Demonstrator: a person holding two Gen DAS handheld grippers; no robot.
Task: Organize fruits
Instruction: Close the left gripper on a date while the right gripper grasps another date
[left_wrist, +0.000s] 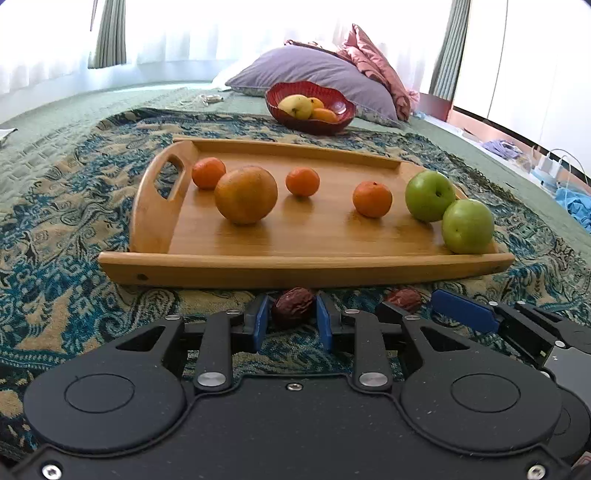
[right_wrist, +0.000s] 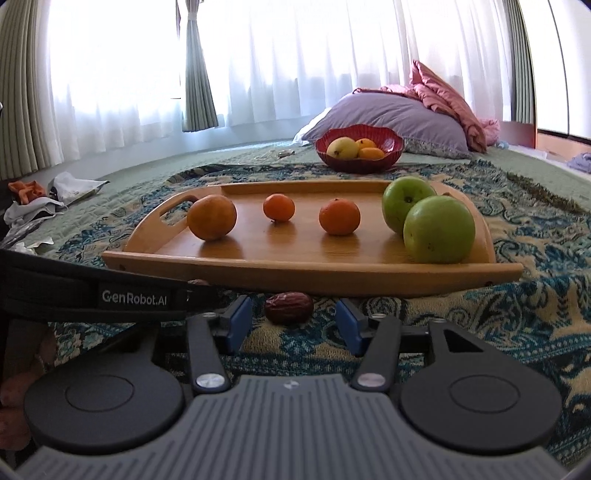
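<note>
A wrinkled dark red date (left_wrist: 293, 307) lies on the patterned blanket just in front of the wooden tray (left_wrist: 295, 267). My left gripper (left_wrist: 291, 321) is shut on it, a blue pad pressing each side. A second date (right_wrist: 289, 308) lies between the pads of my right gripper (right_wrist: 294, 323), which stands open with a gap on both sides. The left wrist view shows that date (left_wrist: 404, 299) beside the right gripper's blue fingers (left_wrist: 461, 308). On the tray sit a large orange (left_wrist: 245, 194), three tangerines and two green apples (left_wrist: 430, 195).
A red bowl (left_wrist: 310, 127) holding a yellow fruit and orange ones stands behind the tray. Behind it lie a purple pillow (left_wrist: 314, 70) and a pink quilt. Loose clothes and paper (right_wrist: 44, 199) lie at the bed's left edge, cables and chargers (left_wrist: 550, 166) at the right.
</note>
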